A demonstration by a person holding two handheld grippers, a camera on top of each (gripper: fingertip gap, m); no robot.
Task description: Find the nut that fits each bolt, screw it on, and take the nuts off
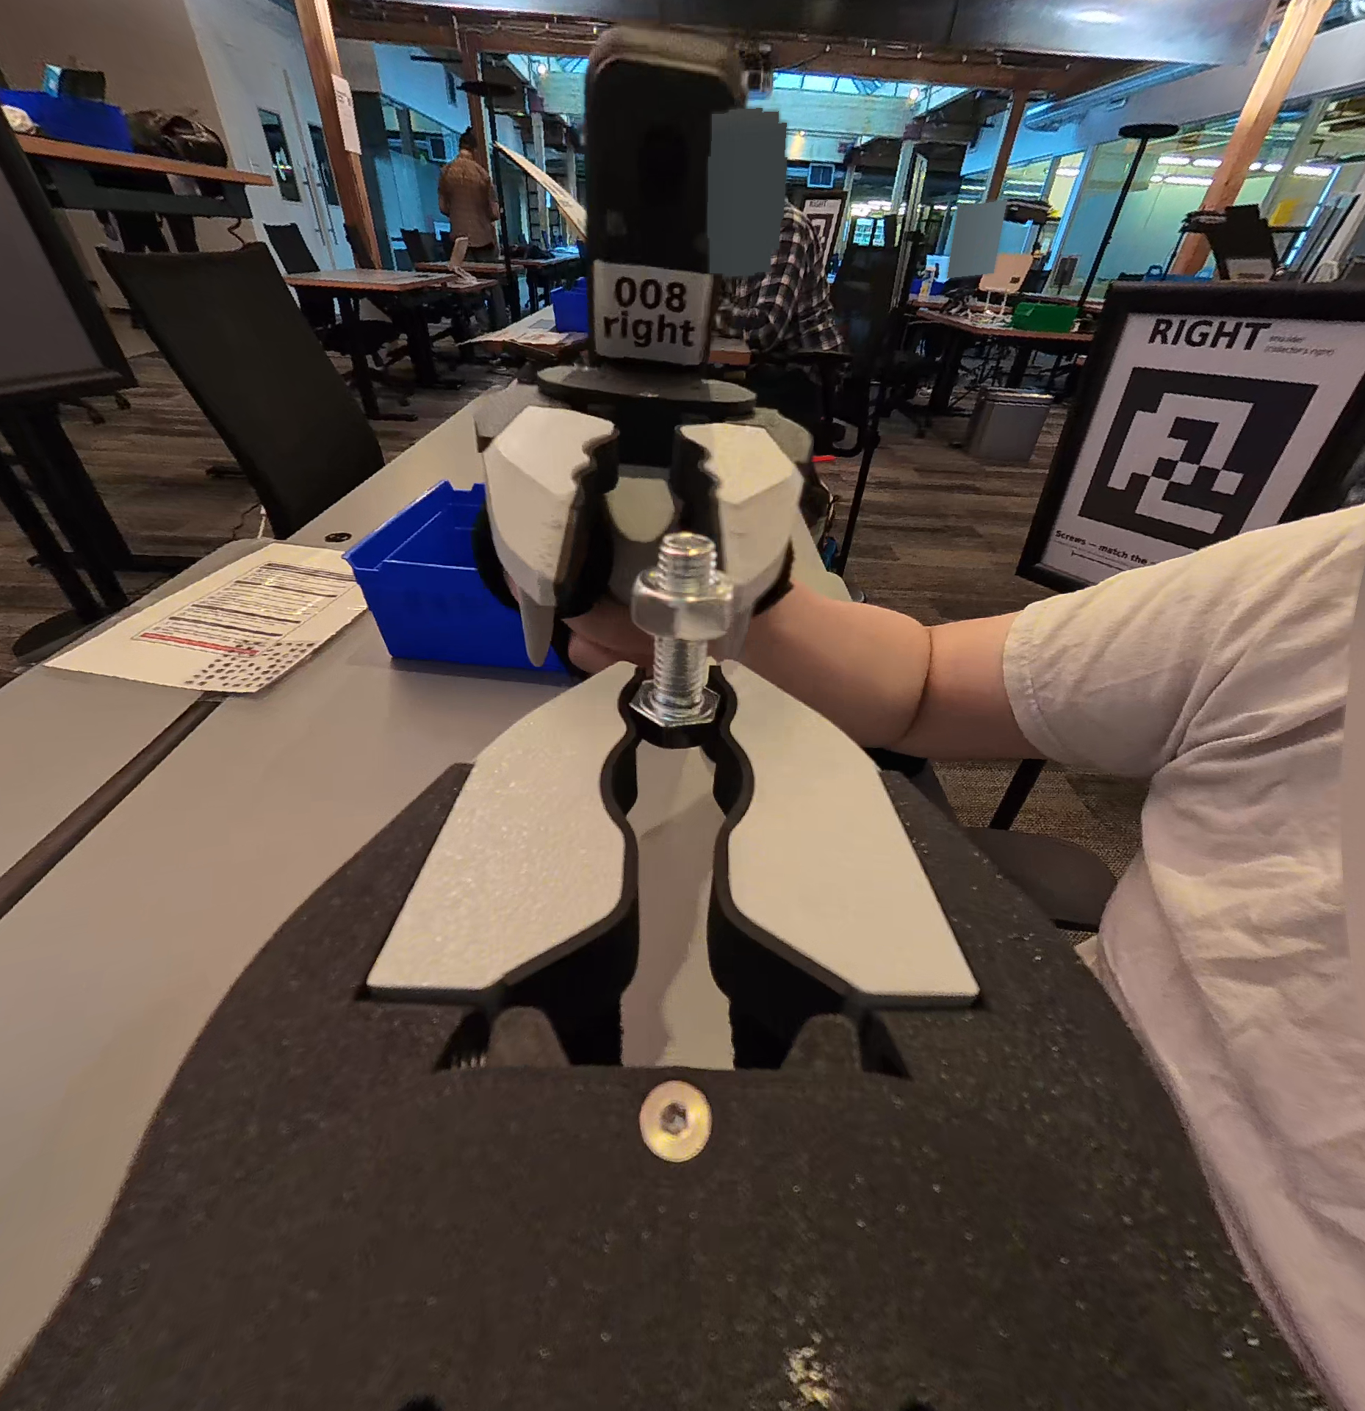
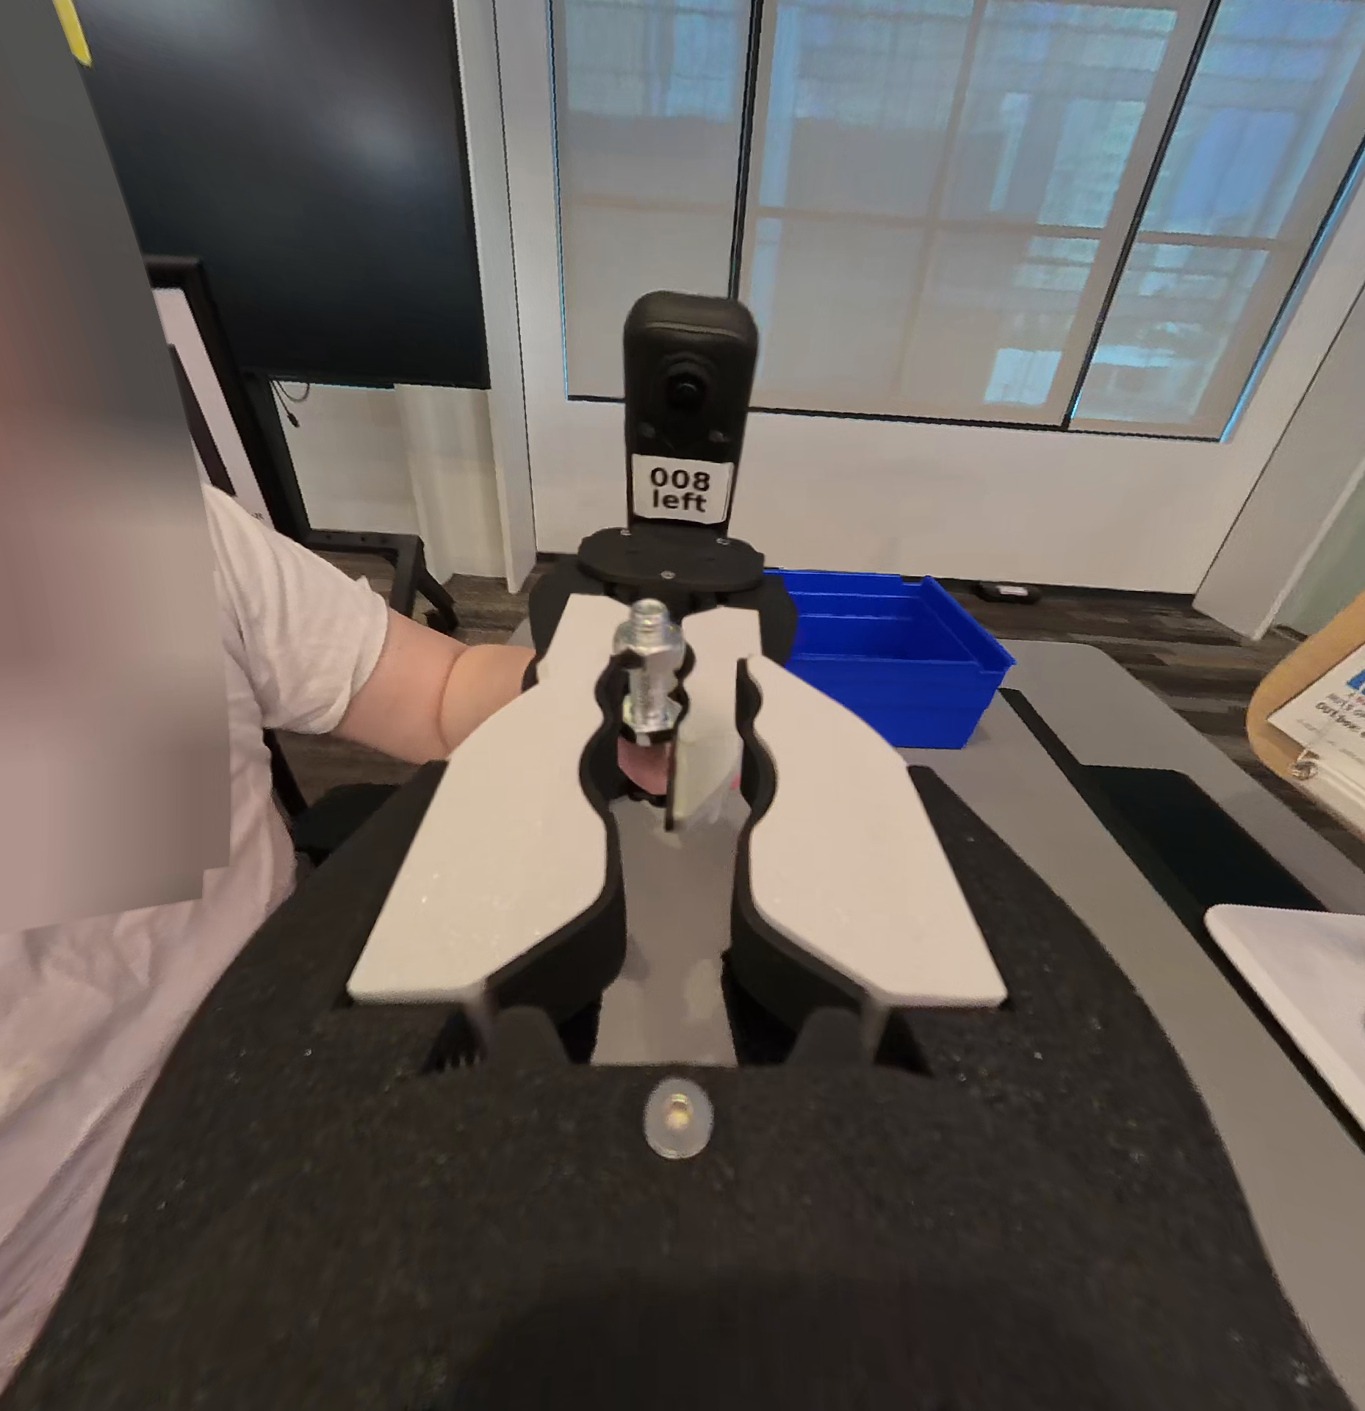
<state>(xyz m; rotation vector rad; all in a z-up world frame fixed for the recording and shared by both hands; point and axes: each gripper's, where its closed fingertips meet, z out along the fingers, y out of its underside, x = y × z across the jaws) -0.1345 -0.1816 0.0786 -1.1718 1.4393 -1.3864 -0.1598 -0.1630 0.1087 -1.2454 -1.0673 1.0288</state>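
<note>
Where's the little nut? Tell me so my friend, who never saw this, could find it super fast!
Find the grey table with the blue bin. In front of the bin, the left gripper pinches the head of a shiny bolt that stands upright. The nut is the chunky six-sided silver ring partway up the threads, wider than the bolt, just in front of the right gripper.

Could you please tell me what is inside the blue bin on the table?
In the right wrist view, the blue bin's visible inside walls and floor look bare. The left tongs hide its near-left corner, so I cannot vouch for that part.
</note>
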